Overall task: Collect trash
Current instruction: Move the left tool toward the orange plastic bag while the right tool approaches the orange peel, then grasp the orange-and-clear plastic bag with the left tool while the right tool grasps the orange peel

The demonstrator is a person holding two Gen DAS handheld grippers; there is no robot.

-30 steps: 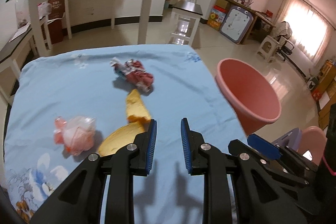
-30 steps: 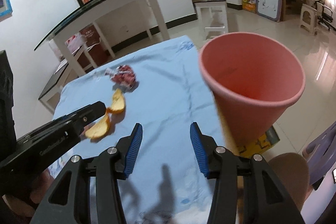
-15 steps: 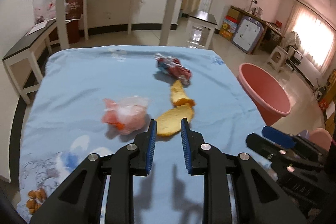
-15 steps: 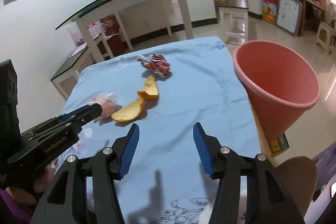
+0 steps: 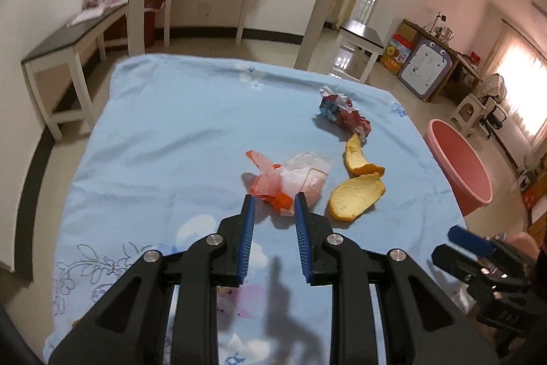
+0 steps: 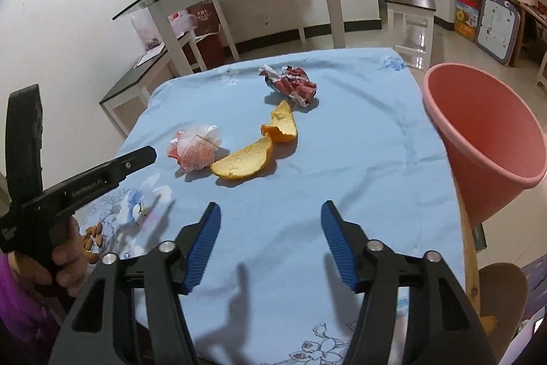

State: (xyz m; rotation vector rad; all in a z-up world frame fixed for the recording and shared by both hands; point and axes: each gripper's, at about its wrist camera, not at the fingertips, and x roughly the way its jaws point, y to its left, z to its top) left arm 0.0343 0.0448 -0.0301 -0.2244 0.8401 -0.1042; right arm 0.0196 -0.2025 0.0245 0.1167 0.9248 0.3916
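Since a second ago, left gripper (image 5: pixel 272 198) has swung across to the pink plastic wrapper (image 5: pixel 290 178), jaws part open, wrapper at twelve o'clock, untouched; right gripper (image 6: pixel 270 211) closing slightly, empty, over blue cloth (image 6: pixel 359 159); orange peels (image 6: pixel 244 158) and crumpled red packet (image 6: pixel 292 84) beyond; pink bin (image 6: pixel 485 139) at two o'clock.
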